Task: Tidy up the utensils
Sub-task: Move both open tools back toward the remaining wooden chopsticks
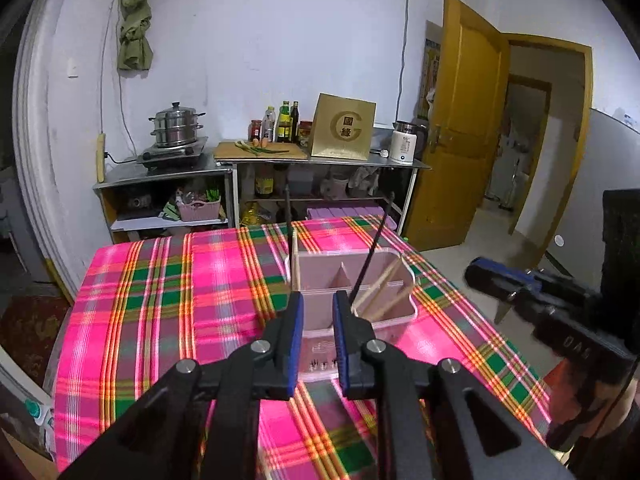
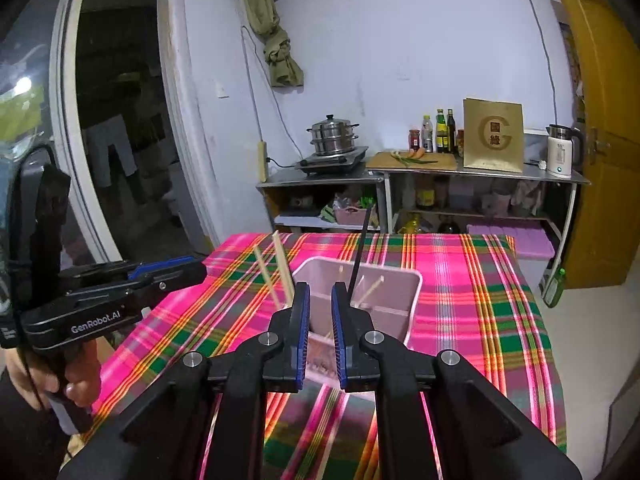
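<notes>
Chopsticks (image 1: 382, 294) already lean in the pink caddy (image 1: 394, 312) on my left wrist view, pale ones beside a black one (image 1: 370, 258), and another black stick (image 1: 289, 216) stands at its far-left corner. My worry here: the sticks tilt past the rim, so a careless sweep of either tool could knock them out or tip the light caddy on the plaid tablecloth (image 1: 160, 300). My left gripper (image 1: 316, 302) hangs just short of the caddy, jaws parted by a narrow gap, gripping nothing.

From the right wrist, the caddy (image 2: 400, 320) sits directly ahead with a black chopstick (image 2: 358, 252) upright inside. My right gripper (image 2: 320, 292) shows the same slim gap and is empty. The left gripper (image 2: 172, 270) is alongside, apart from it.
</notes>
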A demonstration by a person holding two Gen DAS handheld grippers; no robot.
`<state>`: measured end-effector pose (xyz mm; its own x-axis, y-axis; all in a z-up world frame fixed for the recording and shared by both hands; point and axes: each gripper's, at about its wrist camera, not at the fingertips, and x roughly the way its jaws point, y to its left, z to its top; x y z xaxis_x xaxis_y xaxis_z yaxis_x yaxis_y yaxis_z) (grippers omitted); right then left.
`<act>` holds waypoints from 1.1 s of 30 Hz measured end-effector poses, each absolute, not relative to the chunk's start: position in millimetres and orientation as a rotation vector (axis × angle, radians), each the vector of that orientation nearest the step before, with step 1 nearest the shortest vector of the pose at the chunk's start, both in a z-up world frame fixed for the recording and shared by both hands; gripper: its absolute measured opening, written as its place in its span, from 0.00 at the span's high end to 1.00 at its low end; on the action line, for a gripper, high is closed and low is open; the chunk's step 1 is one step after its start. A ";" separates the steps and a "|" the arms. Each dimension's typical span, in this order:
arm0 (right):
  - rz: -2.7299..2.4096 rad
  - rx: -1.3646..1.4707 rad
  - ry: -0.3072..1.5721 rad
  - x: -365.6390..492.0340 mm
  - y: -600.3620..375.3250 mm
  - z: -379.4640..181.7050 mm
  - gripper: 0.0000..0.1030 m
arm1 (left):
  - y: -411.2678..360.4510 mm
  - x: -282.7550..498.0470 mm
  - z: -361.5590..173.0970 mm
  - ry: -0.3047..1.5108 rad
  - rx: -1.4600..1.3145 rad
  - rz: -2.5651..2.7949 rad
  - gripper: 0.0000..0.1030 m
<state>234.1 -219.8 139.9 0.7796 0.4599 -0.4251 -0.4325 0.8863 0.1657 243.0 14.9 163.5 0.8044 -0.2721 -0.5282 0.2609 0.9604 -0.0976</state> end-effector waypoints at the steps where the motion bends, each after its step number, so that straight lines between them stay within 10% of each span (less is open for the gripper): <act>1: 0.483 0.064 0.472 227.1 -221.7 138.1 0.89 | 16.2 236.3 159.8 0.568 -0.020 -0.282 0.85; 33: 0.486 0.037 0.595 137.5 -236.5 44.5 0.82 | 52.7 126.9 40.4 0.698 -0.071 -0.171 0.81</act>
<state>137.5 -236.5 44.5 0.7193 0.4499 -0.5293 -0.4290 0.8870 0.1708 126.9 52.7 40.4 0.7529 -0.1804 -0.6330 0.1329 0.9836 -0.1223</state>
